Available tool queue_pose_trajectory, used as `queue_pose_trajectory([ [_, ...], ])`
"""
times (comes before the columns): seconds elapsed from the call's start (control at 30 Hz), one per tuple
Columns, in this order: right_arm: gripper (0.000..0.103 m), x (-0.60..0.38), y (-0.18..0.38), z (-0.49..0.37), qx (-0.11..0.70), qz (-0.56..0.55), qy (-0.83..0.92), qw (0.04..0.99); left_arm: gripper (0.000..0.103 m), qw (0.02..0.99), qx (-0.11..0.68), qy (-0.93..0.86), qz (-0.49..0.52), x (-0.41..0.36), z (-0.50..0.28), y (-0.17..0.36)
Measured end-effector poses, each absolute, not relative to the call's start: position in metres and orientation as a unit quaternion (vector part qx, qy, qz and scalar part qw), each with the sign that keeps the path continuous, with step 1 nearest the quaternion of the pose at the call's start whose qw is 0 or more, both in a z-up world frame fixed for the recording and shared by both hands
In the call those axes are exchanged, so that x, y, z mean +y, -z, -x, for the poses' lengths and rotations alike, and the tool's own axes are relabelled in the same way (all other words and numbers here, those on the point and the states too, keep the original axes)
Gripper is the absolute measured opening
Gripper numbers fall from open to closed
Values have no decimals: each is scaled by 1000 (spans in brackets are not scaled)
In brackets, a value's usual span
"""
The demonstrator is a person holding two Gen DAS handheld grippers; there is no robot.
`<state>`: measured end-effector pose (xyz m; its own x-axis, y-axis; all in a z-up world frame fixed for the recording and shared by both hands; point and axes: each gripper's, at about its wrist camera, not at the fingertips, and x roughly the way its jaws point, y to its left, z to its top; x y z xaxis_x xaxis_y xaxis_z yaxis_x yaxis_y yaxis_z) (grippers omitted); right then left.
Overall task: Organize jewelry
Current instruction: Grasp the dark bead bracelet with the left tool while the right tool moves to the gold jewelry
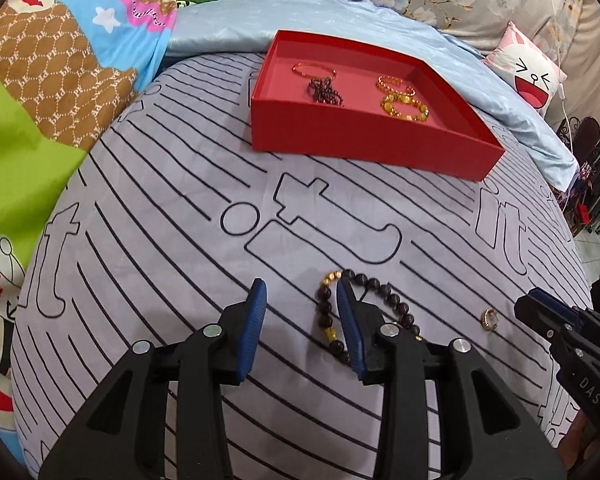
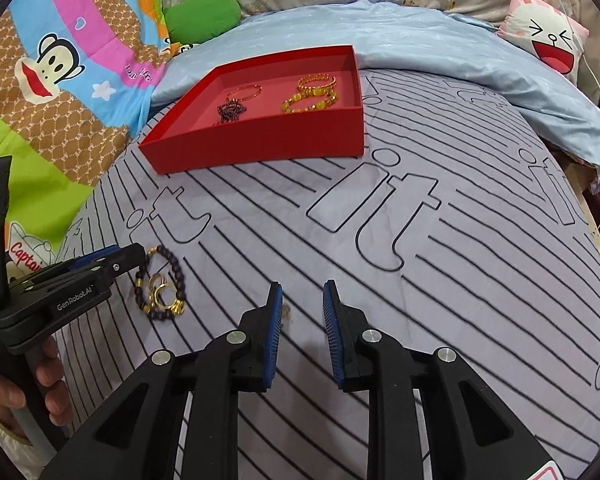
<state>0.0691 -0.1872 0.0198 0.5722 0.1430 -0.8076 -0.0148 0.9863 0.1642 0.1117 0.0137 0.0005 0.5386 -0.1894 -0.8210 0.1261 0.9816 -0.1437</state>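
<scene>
Bed (image 1: 160, 240), covered by a grey sheet with dark stripes and outlined letters, filling the centre of both views. Red box (image 1: 364, 148), open-topped, in the upper centre of the frame, resting on the sheet; it contains a thin gold bangle with a dark chain (image 1: 326, 90) on its left side and yellow beaded bracelets (image 1: 404, 100) on its right side. Left tongs (image 1: 302, 316), lower centre of the left wrist view, jaws wide apart and empty; the right finger lies over a dark beaded bracelet (image 1: 328, 312) with gold spacer beads, which rests on the sheet. Right tongs (image 2: 302, 312), lower centre of the right wrist view, jaws moderately apart and empty. Small gold ring (image 1: 490, 318), on the sheet at lower right, between the two tongs.
</scene>
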Motion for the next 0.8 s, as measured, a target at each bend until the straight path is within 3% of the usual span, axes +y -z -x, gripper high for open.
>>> queue_pose_trajectory([
  [0.63,22,-188,-14,-60,465,-74,-47,881,39,884,458,92,14,0,-116,6],
  [0.8,22,-188,-13,-60,467,-73,-47,880,23,882,459,102,14,-2,-116,5],
])
